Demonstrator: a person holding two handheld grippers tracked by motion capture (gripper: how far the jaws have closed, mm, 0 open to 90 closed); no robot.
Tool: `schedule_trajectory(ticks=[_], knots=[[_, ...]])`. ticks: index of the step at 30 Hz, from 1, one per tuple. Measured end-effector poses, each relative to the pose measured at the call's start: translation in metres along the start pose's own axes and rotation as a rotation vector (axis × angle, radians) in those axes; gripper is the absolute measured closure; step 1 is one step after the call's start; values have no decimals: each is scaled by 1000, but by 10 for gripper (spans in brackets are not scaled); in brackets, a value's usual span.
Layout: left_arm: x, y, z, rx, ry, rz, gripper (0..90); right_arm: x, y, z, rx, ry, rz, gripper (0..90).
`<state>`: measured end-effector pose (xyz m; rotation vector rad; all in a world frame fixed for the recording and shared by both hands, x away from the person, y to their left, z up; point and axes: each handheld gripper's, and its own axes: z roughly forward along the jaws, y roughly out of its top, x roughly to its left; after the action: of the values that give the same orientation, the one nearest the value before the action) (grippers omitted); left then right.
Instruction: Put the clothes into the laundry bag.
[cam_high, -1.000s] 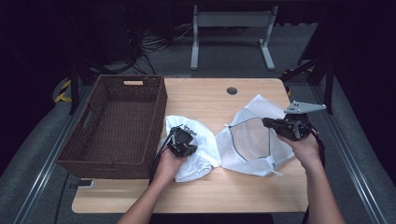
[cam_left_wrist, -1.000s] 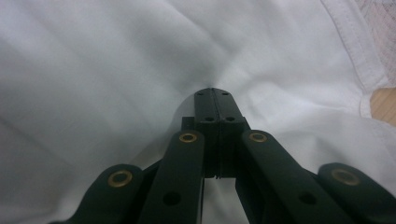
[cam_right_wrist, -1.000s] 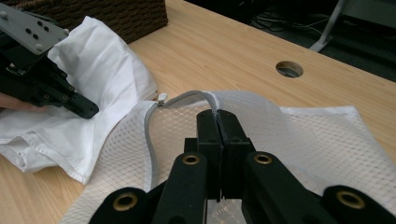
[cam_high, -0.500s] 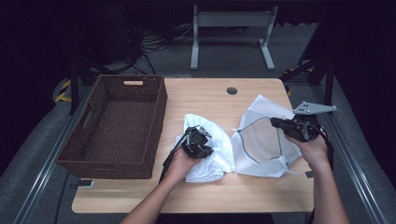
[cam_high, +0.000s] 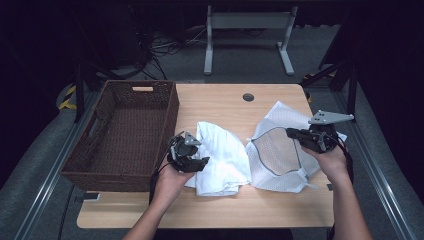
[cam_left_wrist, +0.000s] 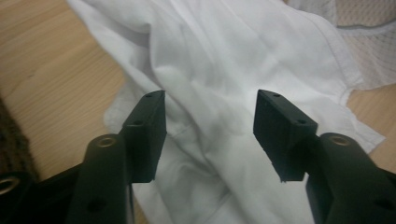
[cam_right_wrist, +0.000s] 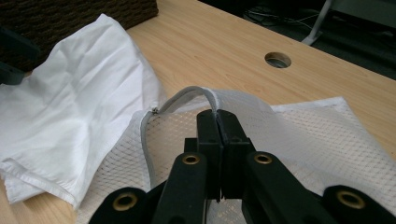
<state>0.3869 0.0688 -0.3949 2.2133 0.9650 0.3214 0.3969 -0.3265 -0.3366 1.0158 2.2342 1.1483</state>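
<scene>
- Far left: one wicker basket (cam_high: 125, 132), nothing visible in it, on the table (cam_high: 220, 102); it touches neither gripper
- My left gripper (cam_high: 192, 161) sits just right of the basket with the jaws spread; they have just been opening, and nothing is between them, the cloth lying beneath the gap and not pinched
- One white cloth (cam_high: 220, 157), crumpled in the middle of the table between basket and bag, its right edge just beside the bag's mouth. I judge it light, soft and limp: it will sag and bunch, so I would take a thick fold or the hemmed edge (cam_left_wrist: 343, 56) rather than a single layer
- One white mesh laundry bag (cam_high: 280, 155), lying right of the cloth with its mouth facing it and propped open. Also light and floppy; the corded rim (cam_right_wrist: 187, 95) is the only firm part, so that is the place to hold
- My right gripper (cam_high: 295, 133) has its jaws pressed together on that rim, lifting it into an arch
- Count: one basket, one cloth, one bag, two grippers
</scene>
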Motion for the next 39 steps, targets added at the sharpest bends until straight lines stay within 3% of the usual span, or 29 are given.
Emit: schedule_trajectory(ticks=[3, 7, 11, 12, 15, 18, 20, 21, 23, 26, 31, 35, 39], knots=[[5, 0, 2, 1, 27, -41, 346, 0, -1, -1, 0, -1, 3, 889], [10, -5, 26, 52, 27, -68, 263, -1, -2, -1, 0, 4, 2, 889], [16, -7, 43, 87, -1, -89, 227, 0, -3, 1, 4, 9, 2, 889], [20, -8, 52, 102, -35, -105, 225, 0, -3, 2, 5, 12, -2, 889], [21, -8, 61, 118, -78, -106, 230, 1, -3, 3, 7, 13, -8, 889], [23, -9, 67, 139, -114, -88, 342, 2, -3, 4, 11, 16, -9, 889], [23, -9, 68, 141, -119, -81, 450, 2, -3, 4, 13, 16, -11, 889], [20, -8, 68, 146, -115, -46, 509, 2, -3, 5, 13, 17, -10, 889], [19, -7, 68, 149, -126, -35, 631, 3, -3, 5, 18, 16, -8, 889], [18, -6, 68, 149, -143, -28, 734, 4, -3, 6, 18, 18, -13, 889], [21, -3, 60, 114, -158, -45, 763, 3, -4, 7, 24, 16, -11, 889], [24, 1, 41, 42, -193, -90, 763, 2, -5, 6, 21, 10, -8, 889], [20, 6, 26, 3, -209, -92, 763, 1, -6, 7, 28, 6, -11, 889]])
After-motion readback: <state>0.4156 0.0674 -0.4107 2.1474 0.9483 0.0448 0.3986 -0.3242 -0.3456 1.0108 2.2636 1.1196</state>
